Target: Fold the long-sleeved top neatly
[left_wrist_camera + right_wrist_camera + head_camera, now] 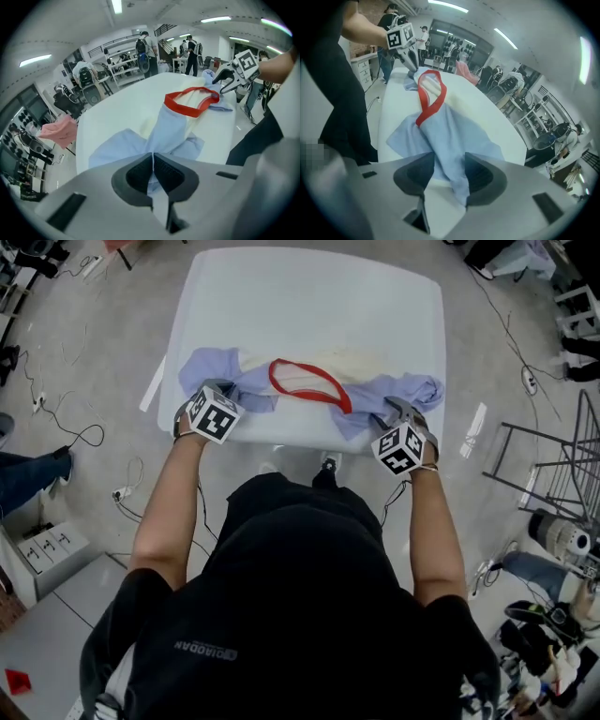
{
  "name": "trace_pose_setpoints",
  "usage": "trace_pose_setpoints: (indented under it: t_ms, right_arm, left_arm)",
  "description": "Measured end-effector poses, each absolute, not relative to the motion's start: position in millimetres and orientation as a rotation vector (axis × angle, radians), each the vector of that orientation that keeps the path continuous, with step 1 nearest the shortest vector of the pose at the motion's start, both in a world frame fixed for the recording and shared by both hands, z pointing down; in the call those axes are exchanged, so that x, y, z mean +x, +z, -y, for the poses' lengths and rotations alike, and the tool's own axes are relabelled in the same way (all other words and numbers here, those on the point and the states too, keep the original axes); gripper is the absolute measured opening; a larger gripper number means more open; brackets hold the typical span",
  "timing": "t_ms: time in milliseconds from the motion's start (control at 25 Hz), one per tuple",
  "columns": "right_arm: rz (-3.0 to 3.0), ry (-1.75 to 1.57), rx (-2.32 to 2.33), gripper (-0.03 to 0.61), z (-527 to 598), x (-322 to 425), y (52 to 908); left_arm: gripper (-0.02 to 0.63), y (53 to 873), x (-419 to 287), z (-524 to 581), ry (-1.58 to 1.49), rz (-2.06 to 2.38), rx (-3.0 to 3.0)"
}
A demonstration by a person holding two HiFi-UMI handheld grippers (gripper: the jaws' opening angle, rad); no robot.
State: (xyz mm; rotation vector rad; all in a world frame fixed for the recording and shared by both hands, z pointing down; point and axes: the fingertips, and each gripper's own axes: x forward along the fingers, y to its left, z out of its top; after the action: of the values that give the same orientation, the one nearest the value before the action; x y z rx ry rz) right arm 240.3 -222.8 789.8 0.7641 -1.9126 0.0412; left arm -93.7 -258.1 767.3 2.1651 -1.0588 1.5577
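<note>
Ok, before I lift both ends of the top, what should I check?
1. Left gripper clamped on the top: ok, jaws shut on blue cloth.
2. Right gripper clamped: not ok, jaws apart with cloth loose between them.
3. Top spread flat: not ok, bunched along the table's near edge.
4. Red neckline between the grippers: ok.
5. Where the sleeves lie: cannot tell.
</note>
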Motion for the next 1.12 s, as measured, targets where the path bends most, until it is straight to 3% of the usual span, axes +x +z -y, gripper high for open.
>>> trace_pose_setpoints:
  t_ms: [120, 200, 480, 600, 800, 960, 1120]
  right_arm:
    - [1.9, 0.038, 0.805, 0.136, 223, 245, 787]
    - [1.946, 0.078, 0.881, 0.032, 227, 244, 773]
    - [2.172, 0.367, 1.161, 0.023, 243, 244, 700]
    - [2.109, 0.284, 1.093, 0.02, 240, 244, 696]
    - [1.977, 0.249, 0.982, 0.067, 226, 240, 729]
    - [2.005, 0.261, 0.979, 0.183, 214, 221, 730]
    - [2.0, 0.148, 1.002, 0.219, 218, 202, 713]
  left_arm:
    - [0.014, 753, -92, 260, 1.495, 1.093, 2.234]
    - [0.014, 742, -95, 265, 1.42, 1.139, 2.252]
    - [0.012, 679, -108, 296, 1.154, 1.265, 2.344]
    - [0.011, 659, -108, 306, 1.096, 1.274, 2.365]
    - [0.011, 662, -97, 301, 1.114, 1.218, 2.375]
    - [0.011, 664, -90, 295, 1.099, 1.208, 2.388]
    - [0.011, 654, -92, 301, 1.082, 1.227, 2.404]
